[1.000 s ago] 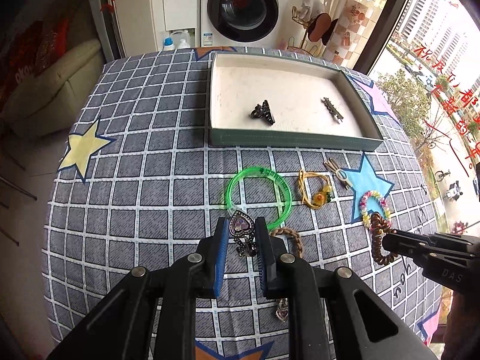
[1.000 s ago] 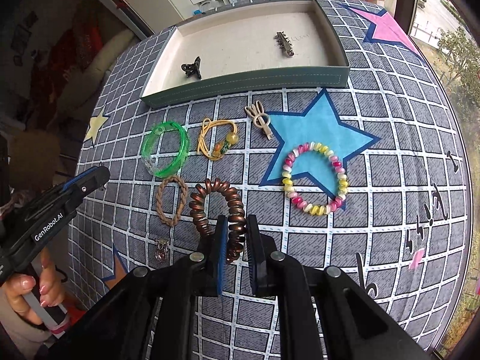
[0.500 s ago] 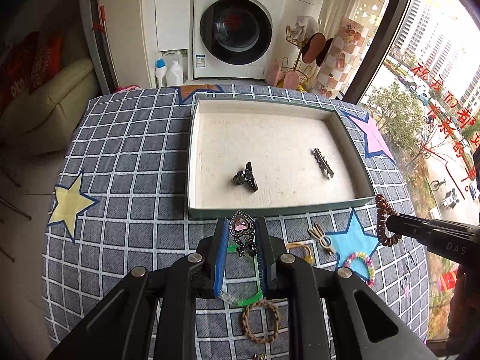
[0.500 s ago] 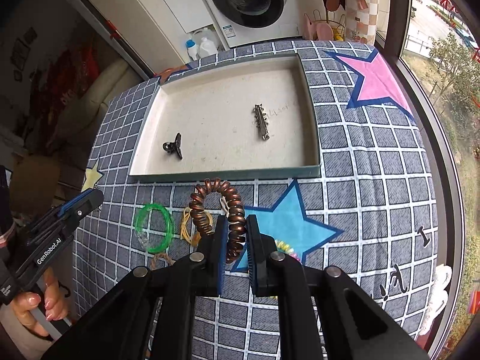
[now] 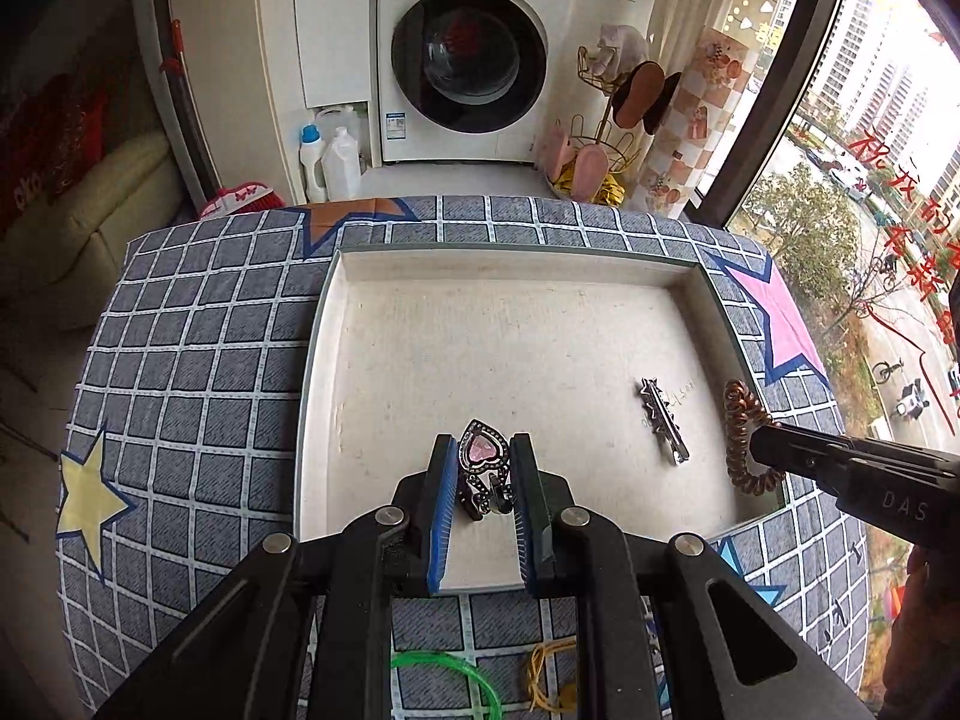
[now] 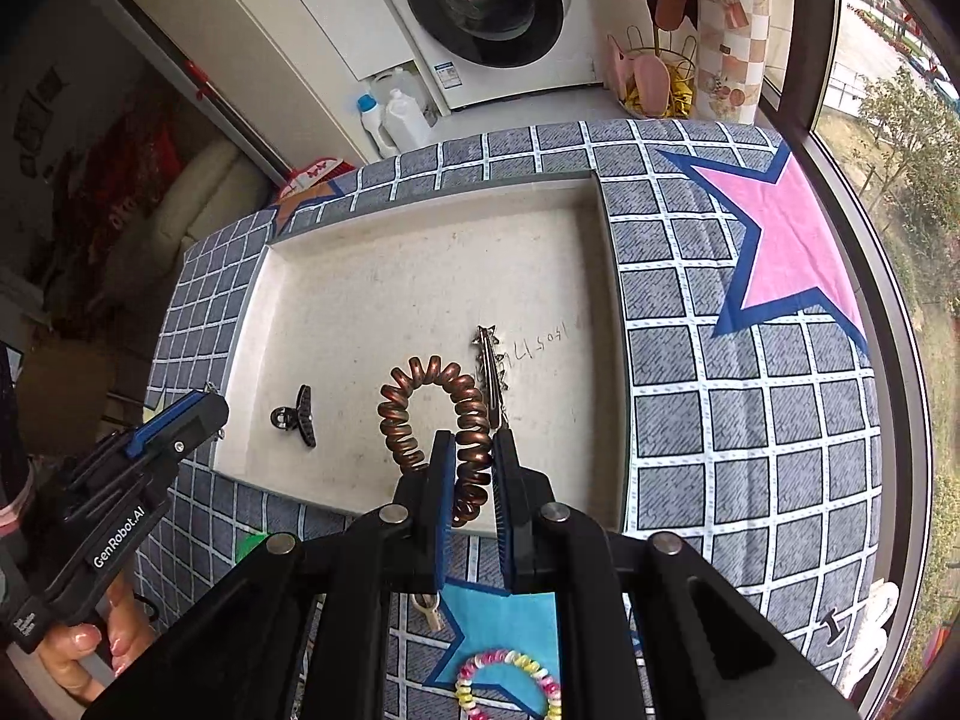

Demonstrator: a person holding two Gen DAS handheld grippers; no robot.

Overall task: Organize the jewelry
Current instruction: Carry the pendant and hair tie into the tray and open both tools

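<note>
My left gripper (image 5: 480, 450) is shut on a pink heart pendant (image 5: 483, 450) and holds it over the near part of the cream tray (image 5: 510, 267). My right gripper (image 6: 471, 441) is shut on a brown spiral hair tie (image 6: 420, 387) over the tray's (image 6: 432, 195) near right part; the tie also shows in the left wrist view (image 5: 741, 441). In the tray lie a silver hair clip (image 5: 663, 420), also in the right wrist view (image 6: 492, 372), and a black claw clip (image 6: 297, 417).
On the checked star cloth (image 5: 198, 372) in front of the tray lie a green bangle (image 5: 450, 678), a yellow cord bracelet (image 5: 549, 678), a beaded bracelet (image 6: 510, 681) and a beige clip (image 6: 429, 609). A washing machine (image 5: 474, 54) stands beyond the table.
Both grippers have lifted their items off the cloth and carried them forward over the tray. The pendant and the spiral tie stay gripped.
</note>
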